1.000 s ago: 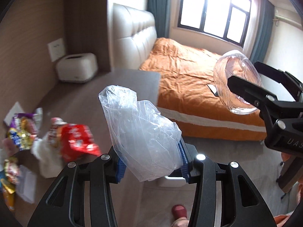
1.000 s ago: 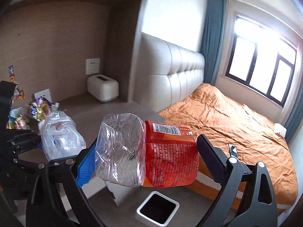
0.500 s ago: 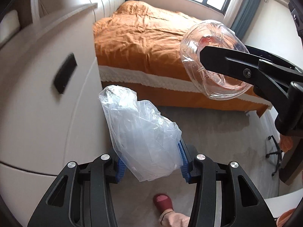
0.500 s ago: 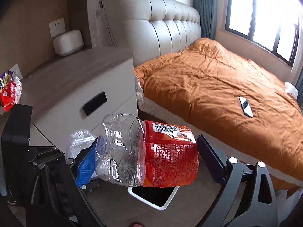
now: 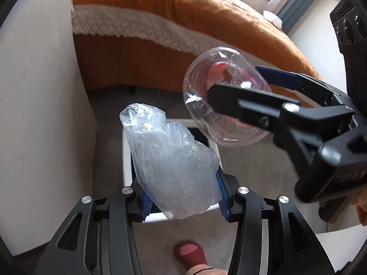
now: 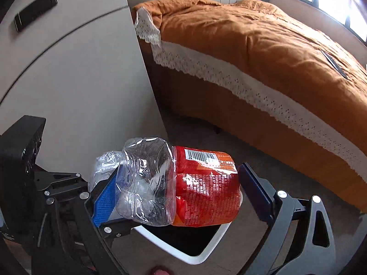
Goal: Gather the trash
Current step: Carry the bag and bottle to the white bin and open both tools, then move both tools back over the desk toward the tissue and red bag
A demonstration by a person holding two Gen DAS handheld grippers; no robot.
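Both wrist cameras are looking steeply down from close above the white bin (image 5: 128,151) (image 6: 206,249), sharing it, the orange bed (image 5: 183,6) (image 6: 263,41) and each other's load.

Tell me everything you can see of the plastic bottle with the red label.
The plastic bottle is clear, crumpled and looks empty, with a red-orange label bearing a barcode and small white print around one half. It lies sideways in the air, clamped between the blue pads of the right hand-held gripper. Its bare clear end points toward the left hand-held gripper. It hangs above the open white trash bin on the floor. No cap is visible.
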